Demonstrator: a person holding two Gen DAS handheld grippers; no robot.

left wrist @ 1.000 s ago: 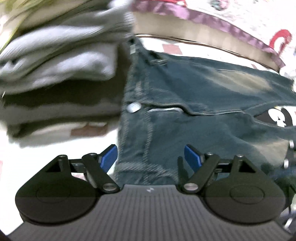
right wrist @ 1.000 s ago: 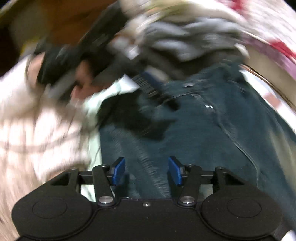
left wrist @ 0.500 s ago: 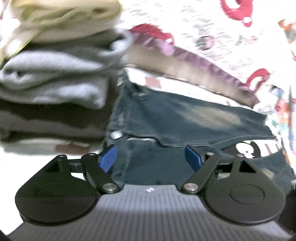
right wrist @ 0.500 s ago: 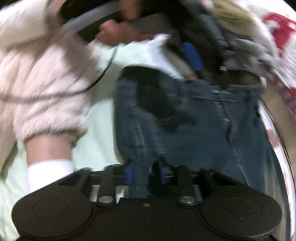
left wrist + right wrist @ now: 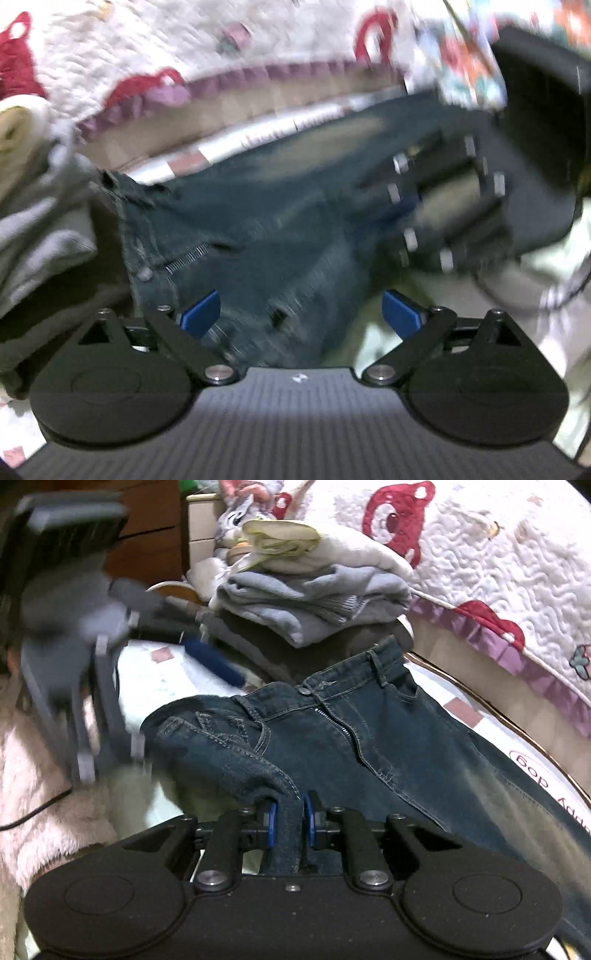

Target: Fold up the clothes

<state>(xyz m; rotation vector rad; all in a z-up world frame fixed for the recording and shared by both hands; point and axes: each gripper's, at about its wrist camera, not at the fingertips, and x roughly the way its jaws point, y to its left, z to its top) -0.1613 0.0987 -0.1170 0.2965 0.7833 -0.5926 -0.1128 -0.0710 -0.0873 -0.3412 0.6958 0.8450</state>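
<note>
Jeans [image 5: 373, 738] lie spread on the bed, waistband toward the twelve o'clock side of the right wrist view, legs running off toward four o'clock. And there's the right tool [image 5: 289, 825], its blue pads pressed together on a raised fold of denim at the hip side of the jeans; its jaws have just been closing, and the fold now stands pinched between them, lifted off the sheet [image 5: 155, 686].

Over at ten o'clock in that same view the left tool [image 5: 85, 657] comes through as a grey blur above the pale sheet, a fuzzy pink sleeve [image 5: 40, 794] below it. From its own camera, the left tool [image 5: 301, 314] has its jaws spread wide, and they have just been opening further. The jeans [image 5: 266, 229] sit ahead of them, with nothing gripped. The picture is heavily smeared, but the zip and the button show at nine o'clock. The right tool [image 5: 443, 206] appears as a dark blur at two o'clock.

Just behind the waistband sits a stack of folded clothes [image 5: 310, 598], grey knit in the middle, cream on top, dark layers underneath. A white quilt [image 5: 498, 572] with red figures and a purple frill rises at the one o'clock side.
</note>
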